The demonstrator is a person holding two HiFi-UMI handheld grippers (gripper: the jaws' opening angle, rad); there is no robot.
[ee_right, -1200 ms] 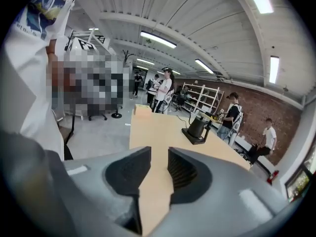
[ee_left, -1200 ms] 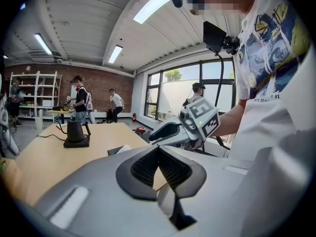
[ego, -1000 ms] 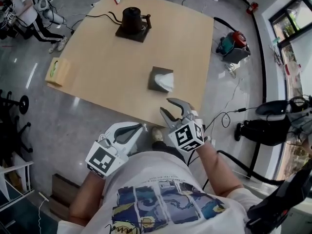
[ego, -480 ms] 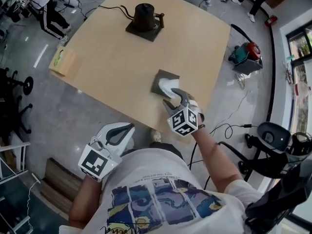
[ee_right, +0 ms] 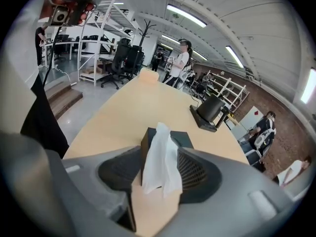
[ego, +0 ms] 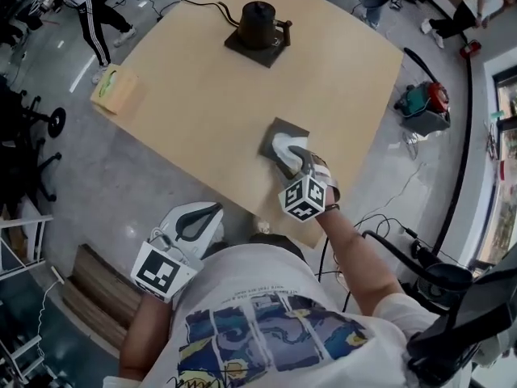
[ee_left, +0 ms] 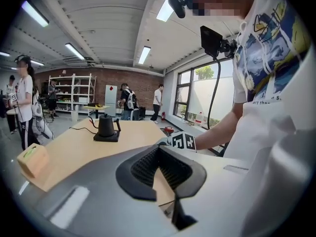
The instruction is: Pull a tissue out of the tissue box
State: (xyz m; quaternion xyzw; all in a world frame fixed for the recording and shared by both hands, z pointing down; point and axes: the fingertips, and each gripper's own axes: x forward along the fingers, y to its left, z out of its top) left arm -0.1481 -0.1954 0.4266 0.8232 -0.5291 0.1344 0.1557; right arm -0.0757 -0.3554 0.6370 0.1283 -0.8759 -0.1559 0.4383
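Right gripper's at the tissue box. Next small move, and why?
Probably close the right gripper on the tissue: its jaws have just been opening and stand either side of the white sheet sticking up from the dark tissue box, pads not yet pressing it.

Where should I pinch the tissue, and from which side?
Pinch the tissue at its raised tuft above the tissue box, coming down from the near side: it rises from the slot and drapes that way. The right gripper, jaws just opened, straddles it.
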